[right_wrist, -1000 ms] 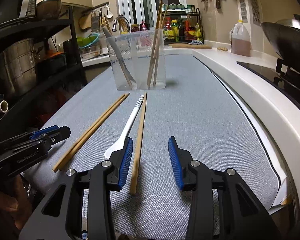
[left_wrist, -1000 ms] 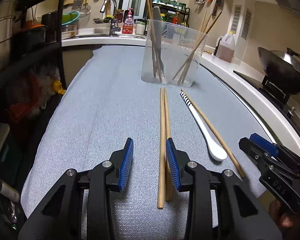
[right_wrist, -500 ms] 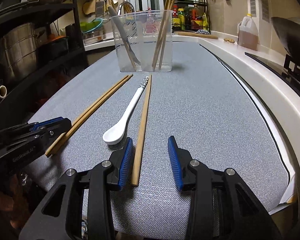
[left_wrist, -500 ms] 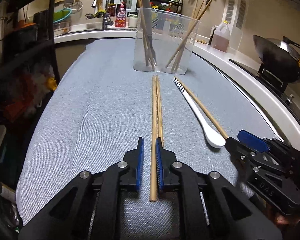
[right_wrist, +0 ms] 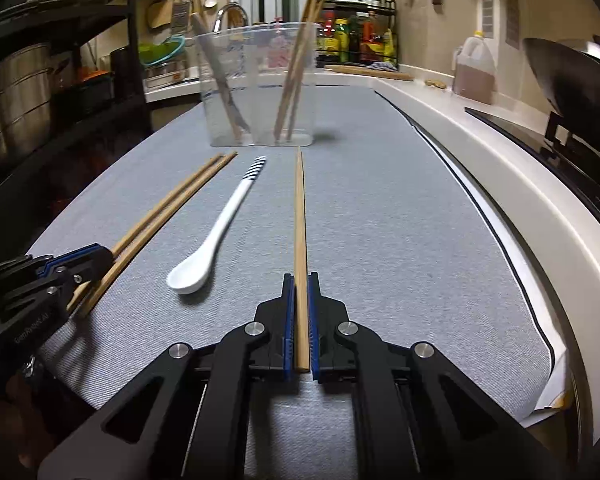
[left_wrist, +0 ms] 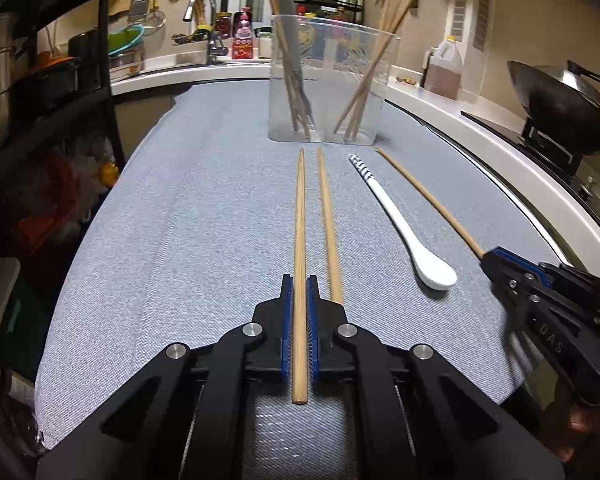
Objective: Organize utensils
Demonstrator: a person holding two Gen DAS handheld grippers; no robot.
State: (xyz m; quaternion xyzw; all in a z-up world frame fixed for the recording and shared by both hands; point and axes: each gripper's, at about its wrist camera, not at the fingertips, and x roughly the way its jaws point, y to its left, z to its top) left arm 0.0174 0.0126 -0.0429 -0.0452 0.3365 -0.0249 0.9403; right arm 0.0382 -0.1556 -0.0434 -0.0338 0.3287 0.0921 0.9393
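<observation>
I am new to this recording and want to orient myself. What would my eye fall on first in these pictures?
First, each gripper is shut on one wooden chopstick: the left gripper on the left chopstick, the right gripper on the right chopstick. Between them on the grey cloth lie a loose chopstick and a white spoon. Beyond stands a clear container already holding chopsticks.

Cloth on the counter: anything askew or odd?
Mostly tidy. One oddity: the right edge of the grey cloth overhangs the counter, and a white sheet pokes out beneath it, its corner curled. The spoon and the chopsticks lie flat, unspilled.
</observation>
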